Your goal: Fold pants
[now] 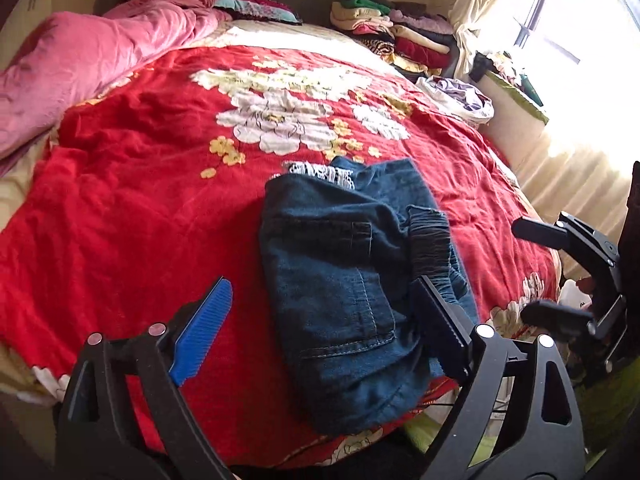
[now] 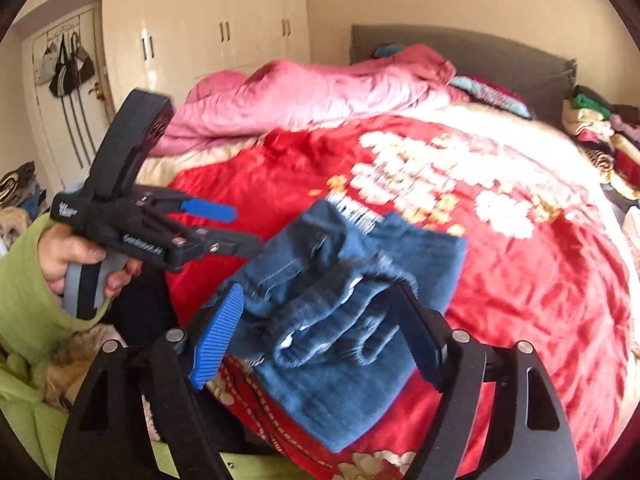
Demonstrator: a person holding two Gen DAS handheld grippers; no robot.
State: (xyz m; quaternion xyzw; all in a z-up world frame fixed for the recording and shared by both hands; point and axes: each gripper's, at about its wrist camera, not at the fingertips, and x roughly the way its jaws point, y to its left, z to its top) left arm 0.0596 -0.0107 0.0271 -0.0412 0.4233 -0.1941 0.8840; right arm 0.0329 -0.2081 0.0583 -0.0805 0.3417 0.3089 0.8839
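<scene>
Pants (image 1: 340, 276) folded on red bedspread (image 1: 140, 200), both grippers' fingers apart; wardrobe (image 2: 208, 36) only in right wrist view.

Matt denim pants (image 1: 340, 264), plush red blanket (image 1: 140, 184), ribbed blue plastic pads (image 1: 202, 336)

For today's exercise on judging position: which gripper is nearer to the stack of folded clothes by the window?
The right gripper is nearer the stack of clothes: it sits off the jeans' window-side edge. The left gripper is open at their near edge, farther from the window.
</scene>
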